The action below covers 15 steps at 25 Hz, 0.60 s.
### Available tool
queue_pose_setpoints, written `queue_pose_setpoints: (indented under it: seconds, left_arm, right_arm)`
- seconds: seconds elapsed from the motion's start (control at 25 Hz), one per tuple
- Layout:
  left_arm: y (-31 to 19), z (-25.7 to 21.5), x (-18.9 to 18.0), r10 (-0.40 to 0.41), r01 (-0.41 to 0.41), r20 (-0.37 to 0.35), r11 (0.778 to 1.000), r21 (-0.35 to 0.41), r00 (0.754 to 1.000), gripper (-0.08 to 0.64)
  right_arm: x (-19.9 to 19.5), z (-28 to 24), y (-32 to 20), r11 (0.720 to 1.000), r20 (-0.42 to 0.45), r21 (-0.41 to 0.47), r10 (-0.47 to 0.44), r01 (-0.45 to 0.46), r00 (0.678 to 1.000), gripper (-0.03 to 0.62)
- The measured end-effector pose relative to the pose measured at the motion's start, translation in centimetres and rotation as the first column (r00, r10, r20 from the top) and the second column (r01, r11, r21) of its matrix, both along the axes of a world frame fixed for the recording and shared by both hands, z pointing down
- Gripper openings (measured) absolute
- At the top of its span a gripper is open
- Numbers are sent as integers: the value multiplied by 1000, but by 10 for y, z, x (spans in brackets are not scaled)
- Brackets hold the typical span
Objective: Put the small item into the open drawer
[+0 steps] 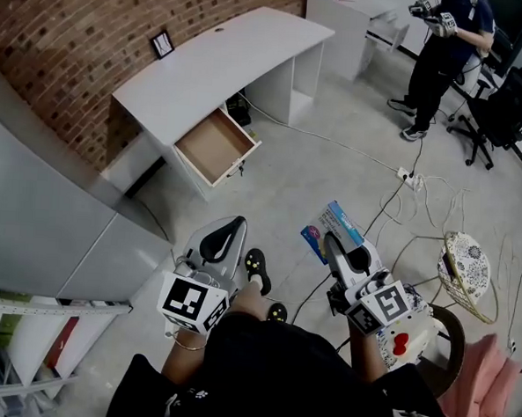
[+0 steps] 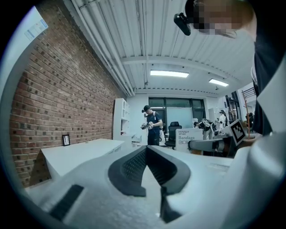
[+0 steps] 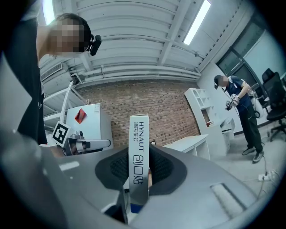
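Head view, left to right. A long white table [image 1: 226, 60] stands against the red brick wall [image 1: 69, 24], with a small black picture frame [image 1: 163, 44] propped at its back edge. Below the tabletop a shallow open drawer [image 1: 214, 144] with a brown bottom is pulled out over the pale concrete floor [image 1: 316, 171]; nothing shows inside it.

In the foreground the left tool [image 1: 230, 230] is held about level. Its dark ribbed pads meet at the tips with nothing between them.

Just to its right, the right tool [image 1: 336, 247] is also held about level. Its jaws stand partway apart and are clamped on a flat blue-and-white cardboard box [image 1: 332, 227], which rises on edge beyond the pads. In the right gripper view both pads press the box's broad faces, and its narrow white printed edge faces the camera. The box is in the air above the floor, well apart from the drawer.

At upper right a second person [image 1: 442, 60] in dark clothes stands near black office chairs [image 1: 505, 108].
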<state>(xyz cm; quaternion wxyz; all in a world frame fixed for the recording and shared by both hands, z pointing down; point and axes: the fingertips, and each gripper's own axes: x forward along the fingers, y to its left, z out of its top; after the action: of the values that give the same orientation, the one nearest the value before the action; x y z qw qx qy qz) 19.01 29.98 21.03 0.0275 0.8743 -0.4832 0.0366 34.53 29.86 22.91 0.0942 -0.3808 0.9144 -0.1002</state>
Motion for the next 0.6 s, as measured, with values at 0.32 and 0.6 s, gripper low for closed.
queue_pose_setpoints:
  seconds: [0.32, 0.6]
  left_arm:
    - [-55, -1, -1, 4, -3, -18, 1000, 11, 1000, -3]
    - [-104, 6, -16, -19, 19, -31, 1000, 0, 999, -3]
  right_arm:
    - [1, 0, -51, 1000, -13, -5, 13, -13, 1000, 89]
    - [-10, 4, -102, 1000, -17, -12, 3, -4, 1000, 89]
